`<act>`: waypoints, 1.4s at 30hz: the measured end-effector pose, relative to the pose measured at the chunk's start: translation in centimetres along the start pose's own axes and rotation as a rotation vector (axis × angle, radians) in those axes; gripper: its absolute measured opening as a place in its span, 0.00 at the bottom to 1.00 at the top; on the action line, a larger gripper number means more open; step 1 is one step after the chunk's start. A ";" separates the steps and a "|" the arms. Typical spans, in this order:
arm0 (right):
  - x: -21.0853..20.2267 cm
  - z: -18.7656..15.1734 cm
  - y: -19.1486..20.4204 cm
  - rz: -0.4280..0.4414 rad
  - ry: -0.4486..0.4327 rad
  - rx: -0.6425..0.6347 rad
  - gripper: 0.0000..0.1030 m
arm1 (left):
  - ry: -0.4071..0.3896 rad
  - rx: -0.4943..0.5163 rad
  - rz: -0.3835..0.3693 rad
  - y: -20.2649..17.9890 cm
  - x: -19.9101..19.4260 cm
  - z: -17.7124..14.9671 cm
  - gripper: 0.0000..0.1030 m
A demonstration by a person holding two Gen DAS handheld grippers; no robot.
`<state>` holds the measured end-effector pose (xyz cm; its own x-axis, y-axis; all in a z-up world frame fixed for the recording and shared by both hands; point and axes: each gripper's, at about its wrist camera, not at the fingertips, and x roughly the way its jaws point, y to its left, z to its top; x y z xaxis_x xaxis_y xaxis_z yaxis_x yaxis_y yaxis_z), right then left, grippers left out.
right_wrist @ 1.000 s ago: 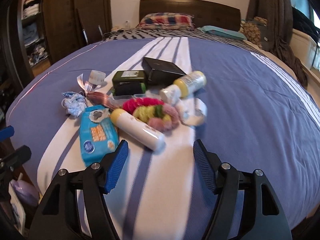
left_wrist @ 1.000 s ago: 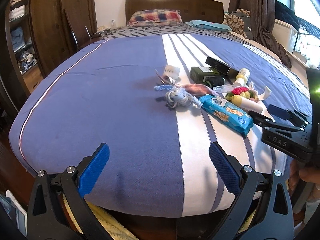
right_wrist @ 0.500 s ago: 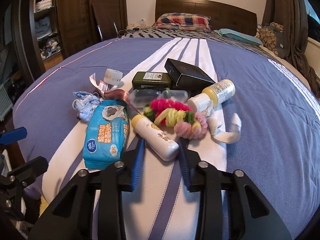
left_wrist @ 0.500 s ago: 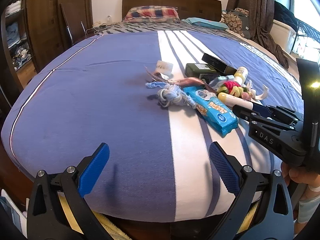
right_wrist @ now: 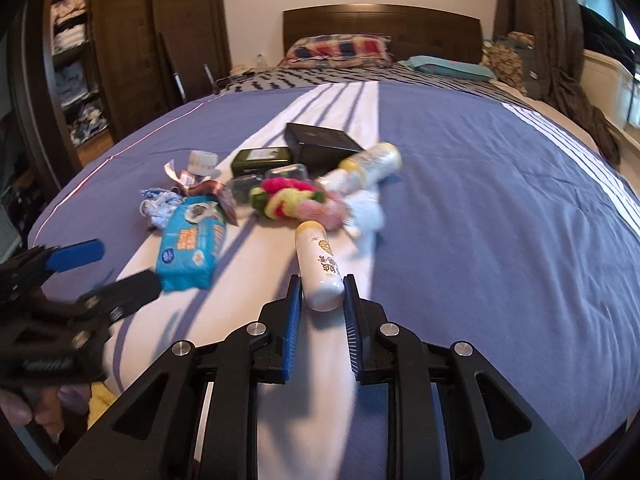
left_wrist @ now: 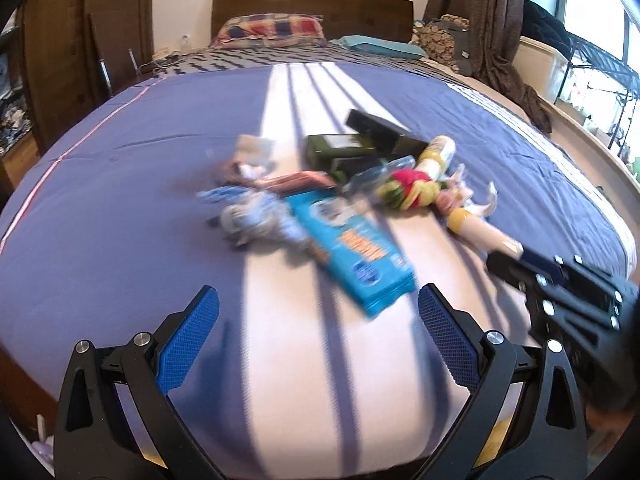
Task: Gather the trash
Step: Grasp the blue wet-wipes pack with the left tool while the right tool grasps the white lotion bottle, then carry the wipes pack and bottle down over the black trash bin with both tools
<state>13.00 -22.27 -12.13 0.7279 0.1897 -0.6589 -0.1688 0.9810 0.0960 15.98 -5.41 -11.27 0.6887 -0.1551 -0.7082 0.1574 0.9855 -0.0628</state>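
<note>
A pile of items lies on the blue striped bed (right_wrist: pixel 500 208). My right gripper (right_wrist: pixel 321 294) is shut on the near end of a white bottle with a yellow cap (right_wrist: pixel 320 264), which also shows in the left wrist view (left_wrist: pixel 480 234). My left gripper (left_wrist: pixel 316 316) is open and empty above the bed's near edge, just short of a blue wet-wipe pack (left_wrist: pixel 356 252), which also shows in the right wrist view (right_wrist: pixel 192 240). A blue-white crumpled wad (left_wrist: pixel 256 220), a pink-yellow-green scrunchie (right_wrist: pixel 292 200), a ribbon (right_wrist: pixel 188 178) and a second small bottle (right_wrist: pixel 372 162) lie in the pile.
A green box (right_wrist: pixel 262 158) and a black box (right_wrist: pixel 320 140) lie behind the pile. Pillows (right_wrist: pixel 340 50) and a wooden headboard are at the far end. A dark wardrobe (right_wrist: pixel 80 60) stands to the left, curtains and a window to the right.
My right gripper has closed on the white bottle and turned it end-on. My left gripper has moved forward toward the wipe pack, and its view is blurred.
</note>
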 end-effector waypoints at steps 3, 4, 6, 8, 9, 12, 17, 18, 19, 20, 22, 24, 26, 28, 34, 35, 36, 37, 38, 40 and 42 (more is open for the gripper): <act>-0.1 -0.4 -0.7 -0.001 0.001 0.023 0.21 | 0.020 0.005 -0.014 -1.1 1.6 0.6 0.80; 0.0 -0.5 -0.8 0.001 0.001 0.028 0.21 | 0.024 0.007 -0.006 -1.4 2.1 0.8 0.77; 0.0 -0.5 -0.8 -0.001 -0.001 0.031 0.21 | 0.035 0.009 0.012 -1.7 3.0 1.1 0.73; 0.0 -0.6 -0.8 -0.003 -0.004 0.032 0.21 | 0.033 0.008 0.015 -1.7 3.3 1.1 0.62; 0.0 -0.7 -0.8 -0.001 -0.004 0.034 0.21 | 0.033 0.009 0.018 -1.7 3.2 1.1 0.57; -0.2 -0.9 -0.5 0.001 -0.006 0.036 0.21 | 0.035 -0.002 0.000 -1.2 2.6 0.8 0.41; -0.9 -1.1 0.1 0.000 -0.006 0.036 0.21 | 0.036 -0.010 -0.059 -0.2 1.1 -0.5 0.38; -1.1 -1.2 0.2 0.000 -0.007 0.036 0.21 | 0.035 -0.009 -0.076 -0.1 0.7 -0.9 0.38; -1.5 -1.4 0.4 0.000 -0.009 0.035 0.21 | 0.035 -0.008 -0.088 -0.1 0.3 -1.2 0.38; -1.7 -1.5 0.5 -0.001 -0.010 0.034 0.20 | 0.033 -0.007 -0.106 -0.1 -0.2 -1.6 0.38; -2.3 -1.8 0.9 -0.002 -0.012 0.034 0.20 | 0.027 -0.002 -0.135 -0.1 -1.1 -2.3 0.38; -3.0 -2.2 1.2 -0.001 -0.013 0.033 0.20 | 0.021 0.004 -0.158 -0.1 -2.1 -3.0 0.37; -3.9 -2.6 1.4 -0.003 -0.017 0.032 0.20 | 0.006 0.014 -0.171 0.1 -3.4 -3.6 0.37; -5.0 -3.1 1.6 -0.002 -0.021 0.035 0.20 | -0.006 0.021 -0.170 0.1 -4.5 -4.0 0.37; -7.5 -4.6 2.2 -0.001 -0.029 0.031 0.20 | -0.025 0.045 -0.163 -0.6 -7.9 -5.9 0.37; -7.9 -4.9 2.3 0.003 -0.028 0.032 0.20 | -0.024 0.047 -0.164 -0.5 -8.2 -6.1 0.37; -8.3 -5.1 2.4 0.007 -0.027 0.031 0.20 | -0.021 0.050 -0.166 -0.6 -8.5 -6.5 0.37; -8.7 -5.4 2.5 0.011 -0.027 0.029 0.20 | -0.018 0.053 -0.170 -0.7 -8.8 -6.9 0.37; -9.3 -5.7 2.7 0.013 -0.027 0.024 0.20 | -0.011 0.056 -0.178 -0.8 -9.2 -7.6 0.37; -10.2 -6.3 3.0 0.020 -0.026 0.015 0.20 | -0.001 0.063 -0.188 -1.0 -9.8 -8.4 0.37; -10.9 -6.9 3.2 0.027 -0.016 0.012 0.20 | 0.018 0.067 -0.197 -1.1 -10.2 -9.5 0.37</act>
<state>-0.05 -21.49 -9.77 0.7341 0.2165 -0.6436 -0.1807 0.9759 0.1222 2.09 -4.28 -10.65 0.6275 -0.3426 -0.6992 0.3352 0.9294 -0.1546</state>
